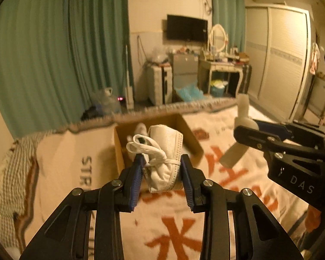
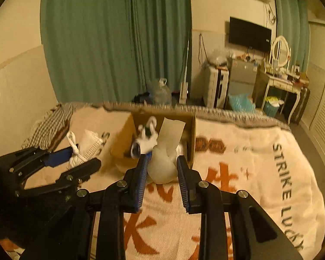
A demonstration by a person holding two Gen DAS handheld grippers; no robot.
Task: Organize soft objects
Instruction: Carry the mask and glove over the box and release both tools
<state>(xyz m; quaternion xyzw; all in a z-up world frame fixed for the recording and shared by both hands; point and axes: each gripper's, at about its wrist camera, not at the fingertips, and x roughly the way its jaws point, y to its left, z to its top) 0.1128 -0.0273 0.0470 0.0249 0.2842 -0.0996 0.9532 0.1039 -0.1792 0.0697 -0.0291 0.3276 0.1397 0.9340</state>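
My left gripper [image 1: 162, 162] is shut on a white knotted cloth bundle [image 1: 162, 158] and holds it above the bed, just in front of an open cardboard box [image 1: 190, 134]. The bundle also shows in the right wrist view [image 2: 84, 149] inside the left gripper [image 2: 75, 158]. My right gripper [image 2: 162, 162] is shut on a white rolled soft item [image 2: 164, 164] with a flat tail, right before the box [image 2: 192, 138]. In the left wrist view the right gripper [image 1: 247, 127] holds that item [image 1: 242, 117]. A white and black soft toy [image 2: 144, 138] lies in the box.
The box sits on a cream blanket [image 2: 249, 169] with orange characters and black letters. A checked cloth [image 1: 13, 173] lies at the bed's left corner. Beyond the bed stand green curtains [image 1: 54, 54], a water jug [image 2: 161, 93], a dresser [image 1: 221, 71] and a wardrobe [image 1: 277, 60].
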